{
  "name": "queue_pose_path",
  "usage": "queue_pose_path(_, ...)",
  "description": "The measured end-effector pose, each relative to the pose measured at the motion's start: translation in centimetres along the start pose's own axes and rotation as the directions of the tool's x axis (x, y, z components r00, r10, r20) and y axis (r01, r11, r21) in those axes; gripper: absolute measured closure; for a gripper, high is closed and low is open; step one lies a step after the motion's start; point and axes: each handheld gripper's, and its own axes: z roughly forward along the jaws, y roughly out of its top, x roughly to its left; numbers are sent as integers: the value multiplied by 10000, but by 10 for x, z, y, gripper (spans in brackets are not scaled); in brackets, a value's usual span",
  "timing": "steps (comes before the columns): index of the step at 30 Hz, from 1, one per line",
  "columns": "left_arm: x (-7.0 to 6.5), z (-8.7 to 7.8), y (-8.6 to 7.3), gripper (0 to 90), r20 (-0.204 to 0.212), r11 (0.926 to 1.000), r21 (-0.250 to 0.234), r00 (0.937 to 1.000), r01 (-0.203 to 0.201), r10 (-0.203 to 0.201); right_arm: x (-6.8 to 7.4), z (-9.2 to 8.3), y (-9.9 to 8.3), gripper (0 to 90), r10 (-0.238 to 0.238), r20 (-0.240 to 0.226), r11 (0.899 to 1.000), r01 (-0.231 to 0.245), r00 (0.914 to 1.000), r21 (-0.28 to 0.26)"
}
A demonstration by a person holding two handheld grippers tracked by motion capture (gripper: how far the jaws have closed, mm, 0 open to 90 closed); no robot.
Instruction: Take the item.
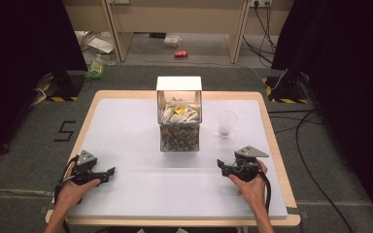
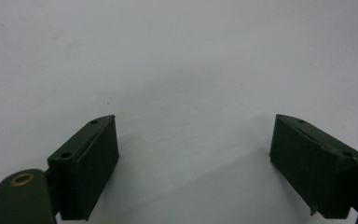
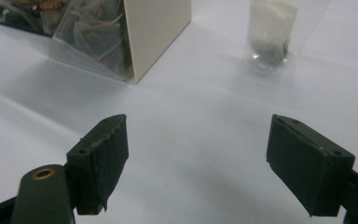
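Two hand-held grippers idling: left hand-held gripper [image 1: 110, 171] and right hand-held gripper [image 1: 220, 165] gaping empty on desk [image 1: 126, 121] | sachet box [image 1: 179, 114] mid-desk; cup [image 1: 227, 123] beside | step: starting | next: reaching into box

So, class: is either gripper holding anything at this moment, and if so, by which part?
Nothing is held. The left gripper and the right gripper both stand open over bare white table, short of the tea-bag box and the cup.

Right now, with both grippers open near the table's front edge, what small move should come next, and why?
Probably ease the right gripper forward toward the clear cup, which already holds a tea bag. Its jaws stand open and empty, the cup sits just ahead on its side, beside the box of tea bags.
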Motion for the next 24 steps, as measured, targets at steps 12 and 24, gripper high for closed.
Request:
queue_pose_path(12,0,0,0,145,3,10000,-2,10000,9,-9,8,-3,-14,170,-123,-162,9981,133,9998,603)
queue_pose_path(24,0,0,0,146,1,10000,-2,10000,8,-8,12,-11,-31,175,-475,-236,9927,498,9986,1094)
